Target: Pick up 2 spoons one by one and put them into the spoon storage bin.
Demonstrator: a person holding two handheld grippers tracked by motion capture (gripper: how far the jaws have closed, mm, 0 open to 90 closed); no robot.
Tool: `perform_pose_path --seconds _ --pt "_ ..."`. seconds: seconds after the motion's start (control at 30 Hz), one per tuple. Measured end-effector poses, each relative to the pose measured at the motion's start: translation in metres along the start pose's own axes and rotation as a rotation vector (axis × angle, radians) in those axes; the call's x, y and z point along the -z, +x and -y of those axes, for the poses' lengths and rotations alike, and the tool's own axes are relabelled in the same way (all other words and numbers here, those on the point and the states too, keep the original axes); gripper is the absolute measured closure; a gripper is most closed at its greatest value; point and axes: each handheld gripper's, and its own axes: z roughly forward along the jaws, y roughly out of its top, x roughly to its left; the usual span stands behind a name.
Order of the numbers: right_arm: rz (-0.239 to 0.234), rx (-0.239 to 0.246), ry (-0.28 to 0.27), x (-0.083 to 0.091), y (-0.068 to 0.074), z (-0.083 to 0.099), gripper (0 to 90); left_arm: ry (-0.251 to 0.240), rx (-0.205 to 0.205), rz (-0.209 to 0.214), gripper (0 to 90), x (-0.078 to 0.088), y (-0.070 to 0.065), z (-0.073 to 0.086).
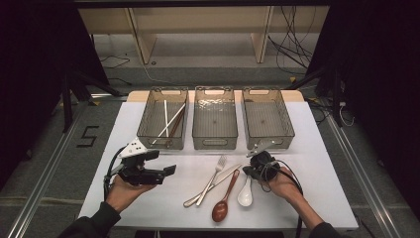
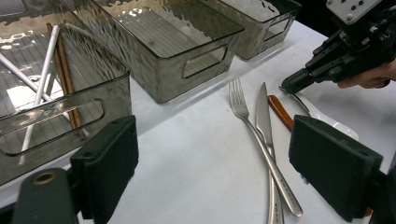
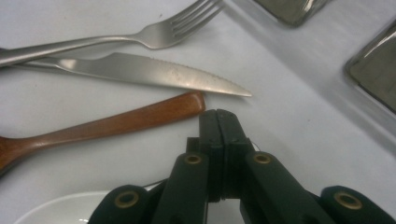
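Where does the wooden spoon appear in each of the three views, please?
High view: the wooden spoon lies bottom centre, between knife and white spoon.
Left gripper view: its handle pokes out right of the knife, centre right.
Right gripper view: it runs across the left half, below the knife.
Shared landmark: the knife beside it.

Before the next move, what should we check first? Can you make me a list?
1. Right gripper shut: ok.
2. White spoon handle really pinched in it: cannot tell, the jaws hide the handle.
3. Wooden spoon apart from the right gripper: ok, but its handle tip lies very close.
4. Left gripper open with nothing between its pads: ok.
5. Right bin empty, with room for a spoon: ok.
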Motion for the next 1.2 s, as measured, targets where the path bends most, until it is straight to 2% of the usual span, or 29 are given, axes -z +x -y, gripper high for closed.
perform_pose_path --seconds 0.23,0.33,0.37,0.47,0.6,0.77,0.9,1.07,1.2 --pt "-0.01 0.013 0.018 -0.001 0.002 0.0 90.0 0.003 0.007 -0.004 15.6 -0.001 0.003 0.002" --pt "0.017 0.053 0.059 -0.005 0.007 -0.001 90.0 0.015 0.006 -0.007 15.6 -0.003 0.004 0.002" --pt "0.017 0.053 0.059 -0.005 0.007 -0.001 90.0 0.018 0.004 -0.007 15.6 -0.002 0.004 0.002" --pt "0.016 0.022 0.092 -0.002 0.001 0.003 90.0 0.01 0.002 -0.007 15.6 -0.002 0.004 0.001" --pt "-0.009 -0.023 0.13 0.003 -0.006 0.006 90.0 0.017 -0.004 -0.006 15.6 -0.003 0.004 0.002" --pt "-0.017 -0.028 0.179 0.013 -0.007 0.014 90.0 0.011 -0.007 -0.004 15.7 -0.001 0.004 0.001" --pt "-0.018 -0.016 0.231 0.021 -0.001 0.021 90.0 0.008 -0.009 -0.003 15.7 -0.001 0.003 0.001" --pt "0.0 0.001 0.223 0.025 0.0 0.021 90.0 0.011 -0.015 0.002 15.7 -0.002 0.002 0.001" --pt "-0.01 0.001 0.225 0.026 -0.003 0.023 90.0 0.012 -0.018 0.003 15.7 -0.003 0.002 0.001"
